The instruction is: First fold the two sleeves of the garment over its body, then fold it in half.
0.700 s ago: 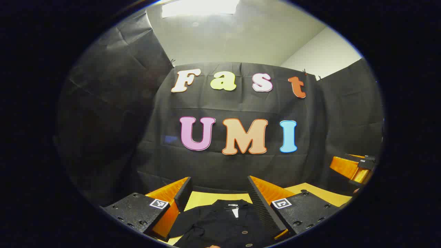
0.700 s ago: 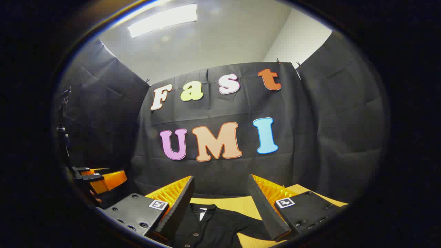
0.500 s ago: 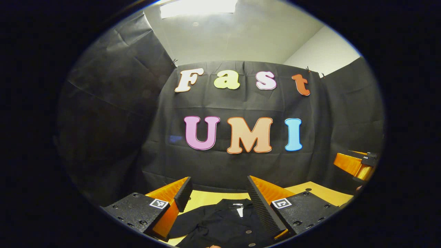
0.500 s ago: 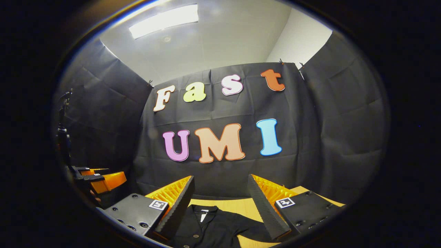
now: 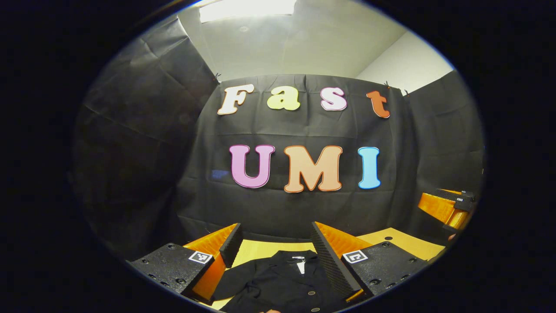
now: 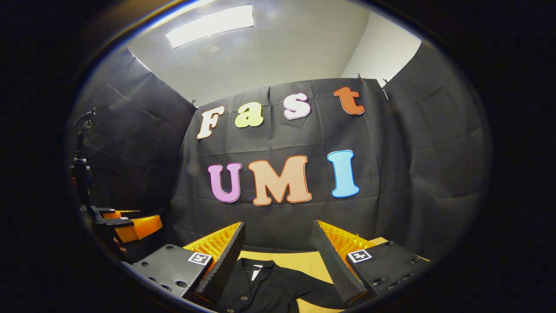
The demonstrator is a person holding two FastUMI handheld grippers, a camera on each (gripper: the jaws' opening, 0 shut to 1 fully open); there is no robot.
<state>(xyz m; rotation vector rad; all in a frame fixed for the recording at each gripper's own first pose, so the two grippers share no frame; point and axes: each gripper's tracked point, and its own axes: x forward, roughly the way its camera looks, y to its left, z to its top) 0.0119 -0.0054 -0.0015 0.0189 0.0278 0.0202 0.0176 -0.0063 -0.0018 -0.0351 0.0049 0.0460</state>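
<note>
A black buttoned garment (image 5: 278,282) lies flat on the yellow wooden table (image 5: 399,243), collar toward the wall, a white tag at its neck. My left gripper (image 5: 276,237) hangs above its upper part, open, nothing between the fingers. The right gripper view has the same garment (image 6: 269,287) with one sleeve (image 6: 321,293) spread out to the right. My right gripper (image 6: 278,237) is open too and held above the collar area. The right gripper (image 5: 447,206) also appears at the far right edge of the left gripper view, and the left gripper (image 6: 126,224) at the left of the right gripper view.
Black cloth walls close the booth at the back and on both sides. A dark stand (image 6: 80,174) rises at the left of the right gripper view. The bare table top (image 6: 304,258) runs between the garment and the back wall.
Both views have shifted slightly, the wall sliding a little right and the table dropping lower in the right gripper view. The garment lies as before and both grippers stay open.
</note>
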